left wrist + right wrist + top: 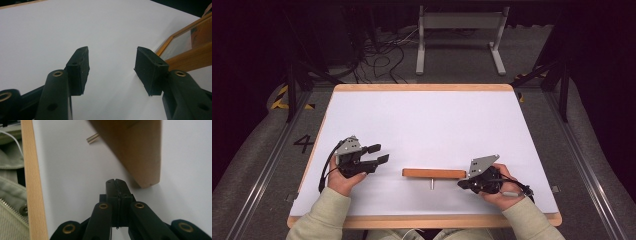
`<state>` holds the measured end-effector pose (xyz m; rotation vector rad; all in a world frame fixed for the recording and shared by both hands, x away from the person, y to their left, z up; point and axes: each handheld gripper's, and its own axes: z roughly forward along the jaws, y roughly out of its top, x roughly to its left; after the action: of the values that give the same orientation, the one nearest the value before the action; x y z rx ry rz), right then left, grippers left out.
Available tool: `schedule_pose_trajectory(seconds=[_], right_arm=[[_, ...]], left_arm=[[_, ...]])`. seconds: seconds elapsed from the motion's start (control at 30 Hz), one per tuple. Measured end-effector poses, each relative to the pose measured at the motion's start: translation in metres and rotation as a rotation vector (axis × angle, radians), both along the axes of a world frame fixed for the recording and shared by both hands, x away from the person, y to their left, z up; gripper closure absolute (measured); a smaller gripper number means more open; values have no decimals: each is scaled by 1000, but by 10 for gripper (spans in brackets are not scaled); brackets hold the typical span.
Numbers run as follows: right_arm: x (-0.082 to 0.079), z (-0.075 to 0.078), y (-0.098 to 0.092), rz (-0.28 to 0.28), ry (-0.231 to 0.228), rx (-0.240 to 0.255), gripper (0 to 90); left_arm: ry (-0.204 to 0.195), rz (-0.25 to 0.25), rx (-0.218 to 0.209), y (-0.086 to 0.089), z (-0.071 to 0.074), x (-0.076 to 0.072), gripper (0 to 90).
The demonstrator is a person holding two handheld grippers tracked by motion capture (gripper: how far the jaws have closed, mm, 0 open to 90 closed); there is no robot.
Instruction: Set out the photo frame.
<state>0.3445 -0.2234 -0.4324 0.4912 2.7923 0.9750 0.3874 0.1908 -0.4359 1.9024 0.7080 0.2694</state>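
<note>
White sheeting covers the table (422, 125), which has a pale wooden rim and stands on grey carpet with cables and a metal stand behind it. On the near half lies a wooden frame (434, 173), flat and lengthwise across the table, with a short metal pin (431, 183) sticking out of its near edge. At the frame's right end is the right gripper (462, 184), held in the right hand (502, 192); its jaws are pressed together with nothing between them, their tips just beside the frame's corner, and I cannot tell whether they touch it. Well to the left of the frame, the left gripper (378, 154) is held in the left hand (344, 180); its jaws stand apart and bare above the white surface, pointing towards the frame
</note>
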Motion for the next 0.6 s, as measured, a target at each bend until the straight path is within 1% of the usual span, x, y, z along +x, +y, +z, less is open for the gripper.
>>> schedule_pose_trajectory(seconds=[0.1, 0.13, 0.23, 0.27, 0.3, 0.4, 0.57, 0.6], right_arm=[[3, 0, 0, -28, -9, 21, 900], [4, 0, 0, -35, -5, 25, 900], [7, 0, 0, -61, -12, 30, 900], [7, 0, 0, -61, -12, 30, 900], [11, 0, -1, -80, -17, 37, 900], [17, 1, -1, -108, -14, 53, 900], [25, 2, 0, -143, -13, 67, 900], [29, 4, 2, -155, -18, 69, 900]], left_arm=[[1, 0, -1, 0, 0, -1, 455], [1, 0, -1, 0, 0, -1, 455], [2, 4, 1, 0, 0, -1, 454], [2, 4, 1, 0, 0, -1, 454], [4, 5, 3, 0, 0, -2, 453], [2, 3, 13, 1, 0, -2, 451], [4, 10, 13, 1, 0, -4, 449], [2, 7, 17, 2, 0, -4, 449]])
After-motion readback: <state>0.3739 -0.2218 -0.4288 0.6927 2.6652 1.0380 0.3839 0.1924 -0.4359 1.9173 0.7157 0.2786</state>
